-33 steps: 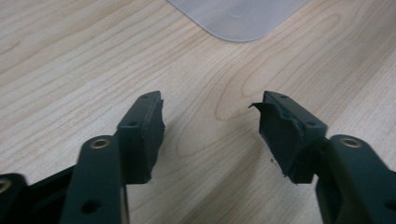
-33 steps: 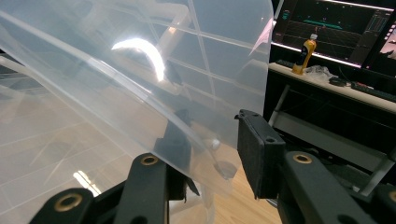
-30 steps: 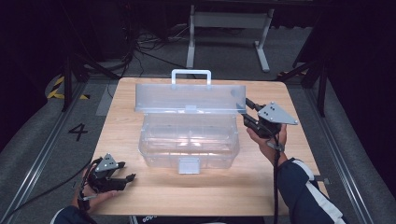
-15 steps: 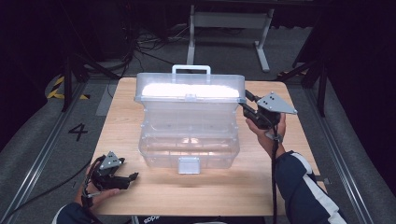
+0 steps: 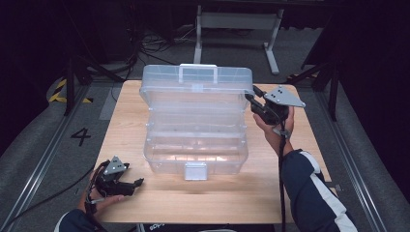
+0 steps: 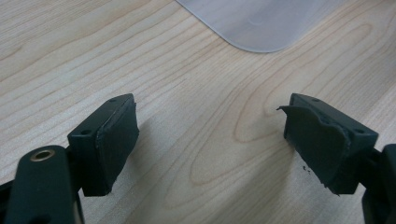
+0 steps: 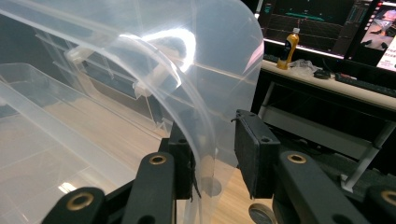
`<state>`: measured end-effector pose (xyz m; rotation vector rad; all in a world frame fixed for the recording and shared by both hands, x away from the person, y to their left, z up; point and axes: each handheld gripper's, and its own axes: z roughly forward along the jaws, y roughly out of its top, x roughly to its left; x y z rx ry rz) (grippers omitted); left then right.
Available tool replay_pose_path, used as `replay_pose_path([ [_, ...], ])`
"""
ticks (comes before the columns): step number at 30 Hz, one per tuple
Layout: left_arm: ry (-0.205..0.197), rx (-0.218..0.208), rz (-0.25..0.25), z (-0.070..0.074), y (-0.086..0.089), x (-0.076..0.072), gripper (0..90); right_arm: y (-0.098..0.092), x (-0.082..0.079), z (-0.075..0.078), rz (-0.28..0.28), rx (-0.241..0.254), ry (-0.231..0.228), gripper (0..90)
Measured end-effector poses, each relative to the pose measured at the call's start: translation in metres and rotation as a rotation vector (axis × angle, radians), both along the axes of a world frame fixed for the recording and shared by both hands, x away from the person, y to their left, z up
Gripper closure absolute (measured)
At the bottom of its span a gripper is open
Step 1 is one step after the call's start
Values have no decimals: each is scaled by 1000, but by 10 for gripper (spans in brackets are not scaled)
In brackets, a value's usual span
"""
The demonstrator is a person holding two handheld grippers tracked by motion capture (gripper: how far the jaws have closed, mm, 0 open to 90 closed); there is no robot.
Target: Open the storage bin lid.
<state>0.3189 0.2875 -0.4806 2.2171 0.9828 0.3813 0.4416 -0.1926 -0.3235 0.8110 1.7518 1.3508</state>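
A clear plastic toolbox (image 5: 196, 154) stands mid-table with its lid (image 5: 196, 89) raised and tilted, its handle (image 5: 198, 72) at the top. My right gripper (image 5: 250, 96) is at the lid's right edge. In the right gripper view the lid's curved rim (image 7: 205, 140) passes between the jaws of the right gripper (image 7: 212, 156), which is shut on it. My left gripper (image 5: 138, 183) rests low on the table's near left, apart from the box. Its jaws stand wide open in the left gripper view (image 6: 210, 135) with bare wood between them. A corner of the box (image 6: 261, 23) lies beyond.
The wooden table (image 5: 300, 179) has free room to the right and in front of the box. A white stand (image 5: 237, 29) sits on the dark floor behind the table. In the right gripper view a desk with monitors and a bottle (image 7: 289, 46) stands beyond.
The lid has swung upward, its handle now higher in the high view, and my right gripper has risen with its edge. My left gripper has stayed put.
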Motion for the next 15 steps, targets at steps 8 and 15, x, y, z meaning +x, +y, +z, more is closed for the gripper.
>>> replay_pose_path([
  [8, 4, -6, 2, 0, -1, 1, 176, 3, 10, 4, -33, 1, 5, 707],
  [15, 1, -5, 3, 0, -1, 1, 172, 3, 17, 5, -37, 24, 14, 714],
])
